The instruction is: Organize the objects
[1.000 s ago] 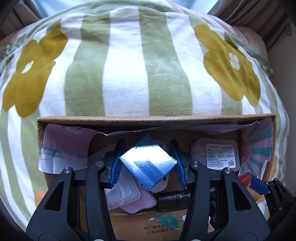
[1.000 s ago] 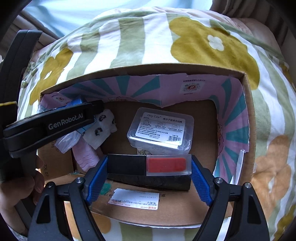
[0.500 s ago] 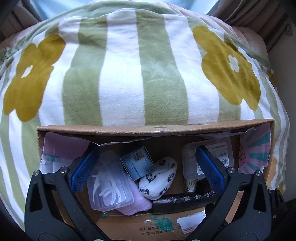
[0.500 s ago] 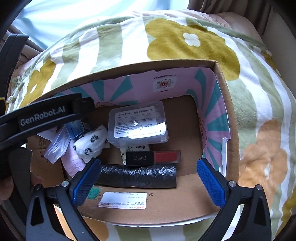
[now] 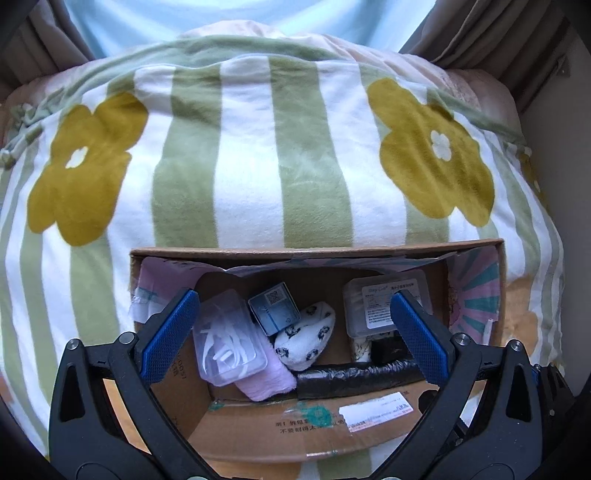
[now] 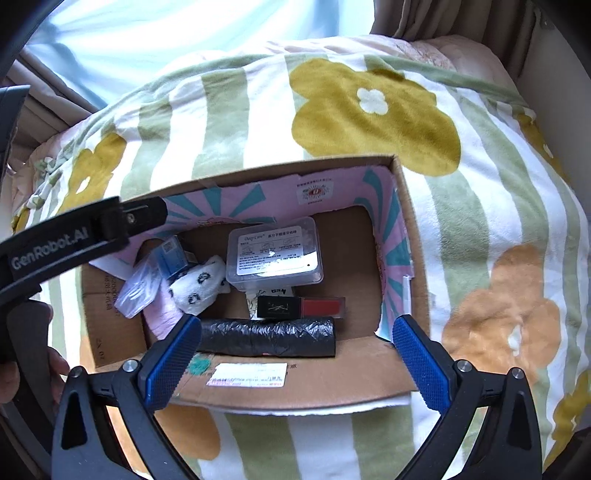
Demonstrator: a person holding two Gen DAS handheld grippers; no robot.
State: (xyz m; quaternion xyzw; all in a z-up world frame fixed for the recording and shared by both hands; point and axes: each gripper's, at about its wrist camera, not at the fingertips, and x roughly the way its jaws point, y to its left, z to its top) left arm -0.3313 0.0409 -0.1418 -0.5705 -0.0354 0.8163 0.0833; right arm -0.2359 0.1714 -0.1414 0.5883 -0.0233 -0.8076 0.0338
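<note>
An open cardboard box (image 5: pixel 317 252) (image 6: pixel 402 373) sits on a striped, flowered blanket. Inside lie a small blue box (image 5: pixel 274 307) (image 6: pixel 169 258), a black-spotted white sock (image 5: pixel 307 336) (image 6: pixel 197 286), a clear labelled case (image 5: pixel 376 307) (image 6: pixel 275 254), a clear packet of white strips (image 5: pixel 227 338), a pink cloth (image 5: pixel 266 380), a black bag roll (image 5: pixel 354 374) (image 6: pixel 266 338) and a black-and-red lipstick (image 6: pixel 301 307). My left gripper (image 5: pixel 295 334) hovers open above the box's near side. My right gripper (image 6: pixel 295 363) is open over the near wall, holding nothing.
The blanket (image 5: pixel 258 177) covers a bed all around the box. Curtains (image 5: pixel 498 33) and a bright window are at the back. The left tool's black body (image 6: pixel 55 240) and a hand (image 6: pixel 11 373) fill the right wrist view's left side.
The left gripper let go of the blue box and the right let go of the lipstick; both now lie in the cardboard box. Both grippers opened and drew back and upward.
</note>
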